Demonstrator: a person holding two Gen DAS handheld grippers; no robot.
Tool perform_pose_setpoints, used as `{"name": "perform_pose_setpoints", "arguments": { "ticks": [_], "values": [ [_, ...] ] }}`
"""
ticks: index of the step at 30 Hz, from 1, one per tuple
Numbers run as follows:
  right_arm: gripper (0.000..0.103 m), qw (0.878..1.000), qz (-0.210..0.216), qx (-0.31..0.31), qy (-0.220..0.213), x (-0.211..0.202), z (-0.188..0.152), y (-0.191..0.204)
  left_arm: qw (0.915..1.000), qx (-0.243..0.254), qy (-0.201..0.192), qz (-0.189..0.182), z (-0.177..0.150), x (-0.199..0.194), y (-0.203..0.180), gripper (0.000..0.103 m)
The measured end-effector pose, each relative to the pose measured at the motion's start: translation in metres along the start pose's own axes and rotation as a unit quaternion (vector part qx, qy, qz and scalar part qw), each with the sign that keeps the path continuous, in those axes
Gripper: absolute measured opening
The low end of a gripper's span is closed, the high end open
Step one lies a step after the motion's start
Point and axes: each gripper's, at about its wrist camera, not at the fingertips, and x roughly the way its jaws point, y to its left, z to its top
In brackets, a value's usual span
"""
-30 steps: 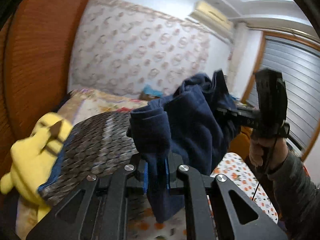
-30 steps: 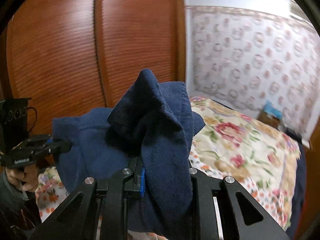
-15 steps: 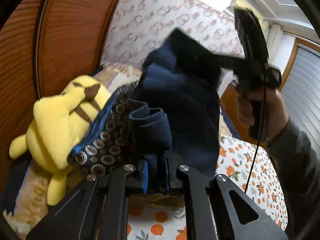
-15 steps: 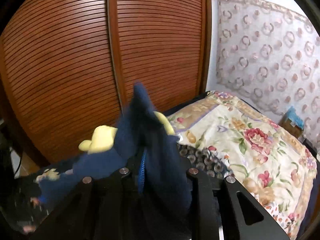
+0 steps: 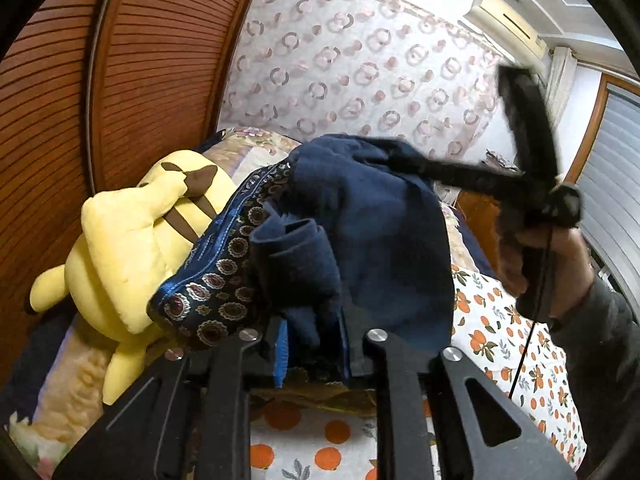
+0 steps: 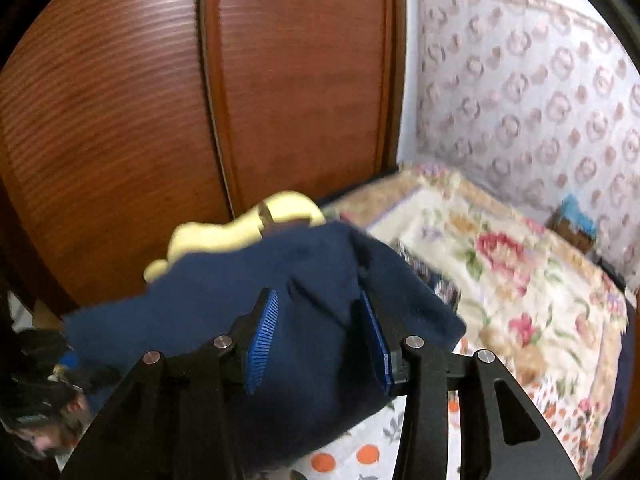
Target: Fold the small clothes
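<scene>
Left wrist view: left gripper fingers pinched on a rolled edge of navy cloth, held above the orange-print sheet. Right gripper jaws spread wide, cloth draped between its blue pads. Yellow plush toy beside patterned cushion. No legible writing.

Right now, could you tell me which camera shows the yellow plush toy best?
The left wrist view: the yellow plush toy lies nearly whole beside the patterned cloth. In the right wrist view only a blurred top edge peeks above the navy garment.
</scene>
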Motion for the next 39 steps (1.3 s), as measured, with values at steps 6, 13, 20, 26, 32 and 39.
{"name": "perform_pose_setpoints", "arguments": {
  "ticks": [6, 13, 20, 26, 32, 39],
  "values": [
    [0.044, 0.998, -0.009, 0.061, -0.002, 0.033, 0.02, -0.023, 0.9995, 0.026, -0.007, 0.014, 0.0, -0.016, -0.008, 0.022],
    [0.044, 0.997, -0.024, 0.063, -0.033, -0.005, -0.004, 0.0, 0.9967, 0.069, -0.037, 0.023, 0.001, -0.042, -0.023, 0.078],
    [0.048, 0.995, -0.014, 0.072, -0.074, -0.079, -0.044, 0.035, 0.9934, 0.098, -0.056, 0.02, -0.003, -0.059, -0.053, 0.089],
    [0.063, 0.993, -0.044, 0.057, -0.092, -0.139, -0.08, 0.065, 0.9919, 0.11, -0.064, -0.009, -0.009, -0.076, -0.076, 0.089],
    [0.064, 0.988, -0.077, 0.088, -0.103, -0.202, -0.133, 0.088, 0.988, 0.136, -0.07, -0.022, -0.02, -0.087, -0.104, 0.089],
    [0.064, 0.974, -0.136, 0.136, -0.12, -0.274, -0.193, 0.11, 0.9845, 0.158, -0.062, -0.043, -0.032, -0.089, -0.138, 0.089]
  ]
}}
